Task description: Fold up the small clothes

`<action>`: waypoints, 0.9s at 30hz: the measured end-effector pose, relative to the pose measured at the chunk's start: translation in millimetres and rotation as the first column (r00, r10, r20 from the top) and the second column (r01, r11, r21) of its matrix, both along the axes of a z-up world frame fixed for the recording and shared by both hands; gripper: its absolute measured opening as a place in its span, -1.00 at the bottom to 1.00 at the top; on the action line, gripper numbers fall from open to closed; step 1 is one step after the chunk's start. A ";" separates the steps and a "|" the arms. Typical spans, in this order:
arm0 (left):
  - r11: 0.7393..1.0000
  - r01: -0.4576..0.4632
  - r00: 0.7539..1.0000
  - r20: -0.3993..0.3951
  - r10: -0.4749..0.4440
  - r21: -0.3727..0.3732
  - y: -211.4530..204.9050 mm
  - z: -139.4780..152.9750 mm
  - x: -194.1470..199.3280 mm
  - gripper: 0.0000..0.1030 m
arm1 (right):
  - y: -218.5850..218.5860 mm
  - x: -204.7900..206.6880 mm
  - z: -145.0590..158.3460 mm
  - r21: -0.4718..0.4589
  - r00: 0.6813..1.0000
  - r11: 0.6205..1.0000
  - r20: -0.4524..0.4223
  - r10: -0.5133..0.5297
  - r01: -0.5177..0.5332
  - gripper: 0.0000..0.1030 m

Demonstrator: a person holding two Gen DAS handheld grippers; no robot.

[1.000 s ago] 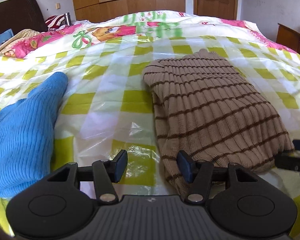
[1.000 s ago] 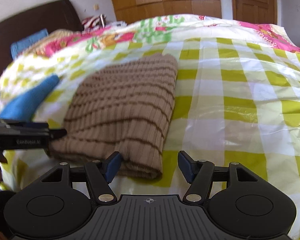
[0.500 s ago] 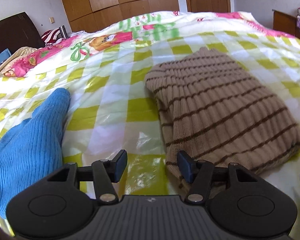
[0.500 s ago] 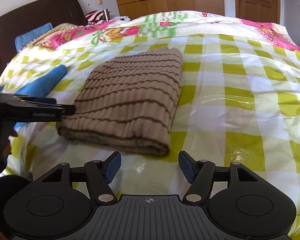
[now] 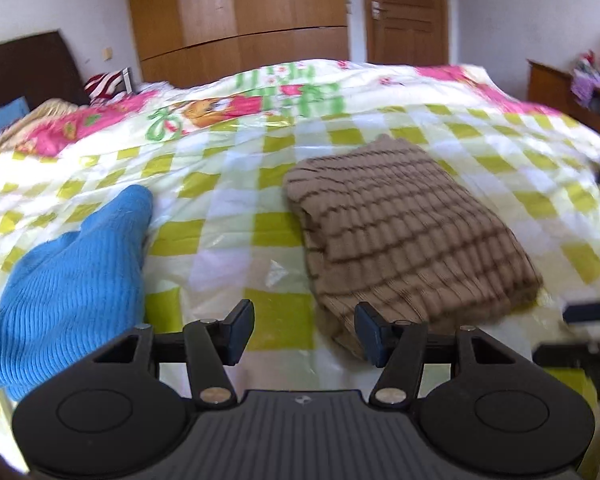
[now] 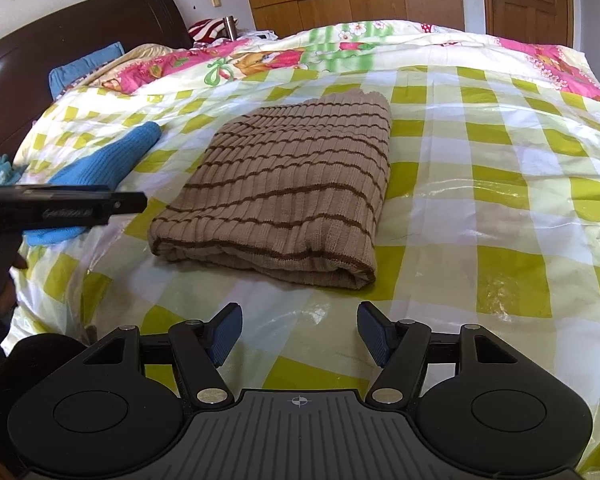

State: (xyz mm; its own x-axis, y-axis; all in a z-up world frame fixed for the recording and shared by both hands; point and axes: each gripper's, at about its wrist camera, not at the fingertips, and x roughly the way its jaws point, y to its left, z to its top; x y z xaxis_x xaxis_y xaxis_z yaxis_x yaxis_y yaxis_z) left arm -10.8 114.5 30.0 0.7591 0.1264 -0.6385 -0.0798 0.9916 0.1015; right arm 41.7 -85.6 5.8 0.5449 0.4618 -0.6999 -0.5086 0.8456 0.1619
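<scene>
Both grippers, left (image 5: 304,330) and right (image 6: 299,334), hover with jaws wide and empty above the checked sheet (image 6: 500,184). Just beyond lies the folded brown sweater (image 6: 288,192); a blue knit (image 5: 72,280) lies apart, left. Farther back, a floral quilt (image 6: 268,60).

- Bright daylight fills both views; no lamp is visible.
- Glare shines off the clear plastic sheet (image 6: 496,196) laid over the checked bedspread (image 6: 480,136), strongest at its wrinkles (image 5: 276,276).
- The left wrist view is smeared by motion blur: the brown striped sweater (image 5: 404,232) and wardrobe (image 5: 240,16) look soft.
- The right wrist view is sharp.
- Fisheye bending curves the headboard (image 6: 80,36); corners go black.
</scene>
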 end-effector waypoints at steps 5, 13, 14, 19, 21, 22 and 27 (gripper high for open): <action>0.983 0.089 0.995 -0.047 -0.083 0.159 -23.7 -19.0 6.1 0.36 | -4.6 -1.7 -1.1 0.005 1.000 1.000 -0.011 -0.014 0.014 0.24; 0.962 0.173 0.985 -0.040 -0.169 0.213 -34.6 -16.2 -1.7 0.36 | -9.7 0.1 -2.9 0.010 0.999 0.999 -0.029 -0.037 0.038 0.24; 0.967 0.148 0.989 -0.033 -0.145 0.209 -32.4 -17.0 3.2 0.30 | -8.9 0.8 -3.9 0.011 0.999 0.999 -0.034 -0.039 0.039 0.24; 0.954 0.117 0.993 -0.035 -0.112 0.275 -34.4 -17.8 19.9 -0.44 | -8.0 -1.6 -5.1 0.009 0.999 0.999 -0.037 -0.032 0.033 0.24; 0.940 0.102 0.994 0.000 -0.108 0.325 -34.4 -10.8 14.7 -0.52 | -9.0 -2.2 -4.1 0.011 0.999 0.999 -0.037 -0.037 0.037 0.24; 0.938 0.096 0.994 0.015 -0.107 0.332 -32.2 -6.5 11.6 -0.53 | -10.0 -1.8 -3.9 0.016 0.998 0.999 -0.038 -0.040 0.041 0.24; 0.936 0.123 0.992 -0.079 -0.102 0.330 -25.4 -26.1 7.7 -0.52 | -8.1 -0.5 -5.8 0.021 0.998 0.999 -0.042 -0.037 0.037 0.24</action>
State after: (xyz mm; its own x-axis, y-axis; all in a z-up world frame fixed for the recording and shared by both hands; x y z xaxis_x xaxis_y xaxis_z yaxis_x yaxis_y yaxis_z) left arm -3.1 89.1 3.9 0.7430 0.2559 -0.6184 0.0466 0.9019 0.4293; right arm 41.3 -93.7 0.0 0.5328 0.4569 -0.7123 -0.4696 0.8599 0.2003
